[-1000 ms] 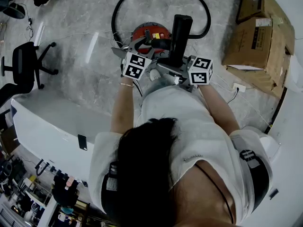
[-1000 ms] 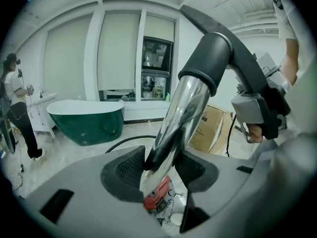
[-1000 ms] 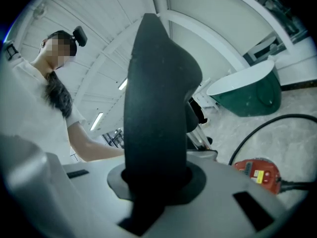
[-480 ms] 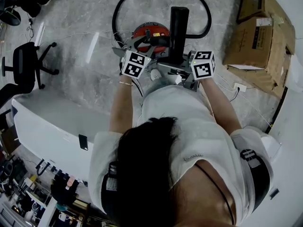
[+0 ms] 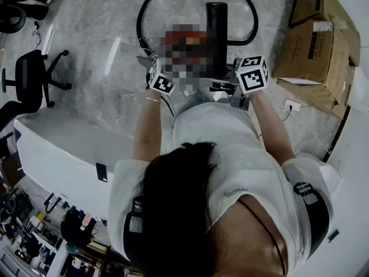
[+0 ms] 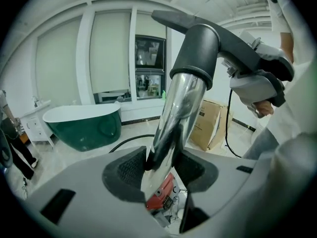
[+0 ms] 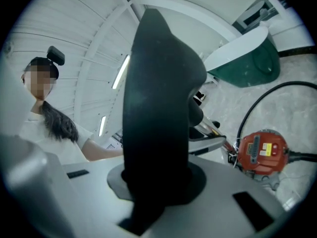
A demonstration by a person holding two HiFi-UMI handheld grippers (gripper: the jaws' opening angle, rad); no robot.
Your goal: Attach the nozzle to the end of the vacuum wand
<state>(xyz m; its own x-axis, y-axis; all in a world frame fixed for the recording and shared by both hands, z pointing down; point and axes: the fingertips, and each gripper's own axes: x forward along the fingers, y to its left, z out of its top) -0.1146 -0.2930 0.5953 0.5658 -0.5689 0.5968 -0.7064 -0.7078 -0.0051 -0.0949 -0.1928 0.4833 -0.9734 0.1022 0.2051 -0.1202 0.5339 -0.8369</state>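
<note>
A chrome vacuum wand (image 6: pixel 173 118) rises between the dark pads of my left gripper (image 6: pixel 161 170), which is shut on it. The dark grey nozzle (image 6: pixel 198 48) sits with its collar round the wand's upper end. My right gripper (image 7: pixel 156 182) is shut on that nozzle (image 7: pixel 158 108), which fills most of the right gripper view. From the head view the nozzle (image 5: pixel 216 39) stands as a black upright bar between the two marker cubes, left (image 5: pixel 163 81) and right (image 5: pixel 253 74). Both grippers' fingertips are hidden there.
The red vacuum canister (image 7: pixel 261 152) stands on the marble floor below, its black hose (image 5: pixel 151 7) looping behind. Cardboard boxes (image 5: pixel 314 45) are stacked at the right, an office chair (image 5: pixel 31 79) at the left, a bathtub (image 5: pixel 63 154) near the person's left side.
The right gripper's marker cube has rolled and shifted right and slightly up. The nozzle has swung from a slight tilt to upright. The left gripper has stayed in place.
</note>
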